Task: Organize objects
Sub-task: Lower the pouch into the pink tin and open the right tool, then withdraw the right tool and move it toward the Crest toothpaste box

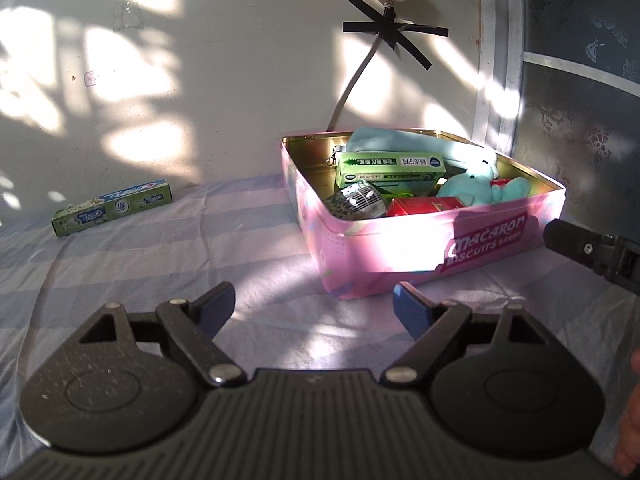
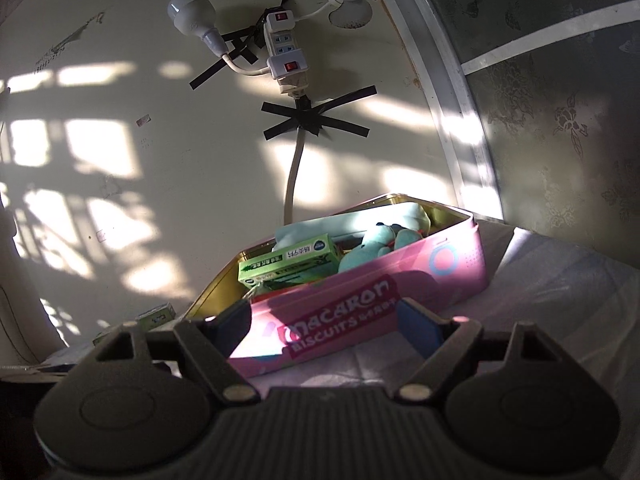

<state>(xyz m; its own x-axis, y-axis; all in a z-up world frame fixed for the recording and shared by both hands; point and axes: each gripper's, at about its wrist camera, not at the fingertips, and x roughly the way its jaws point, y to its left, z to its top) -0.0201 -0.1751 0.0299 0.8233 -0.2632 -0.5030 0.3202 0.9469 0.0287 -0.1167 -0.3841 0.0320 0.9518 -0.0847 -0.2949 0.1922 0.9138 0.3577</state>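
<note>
We see only a black tip of the right gripper (image 1: 592, 250) at the left wrist view's edge; a box (image 2: 154, 316) left of the pink tin (image 2: 400, 280) sits half hidden behind a gripper finger (image 2: 232, 324); the grey vented object (image 1: 356, 202) and red box (image 1: 424, 206) lie partly buried, their print unreadable

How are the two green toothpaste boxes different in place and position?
The toothpaste box in the tin rests on other items inside the pink tin; the toothpaste box on the sheet lies alone, flat, far left of the tin. The first sits raised; the second sits low. Both are long and green.
</note>
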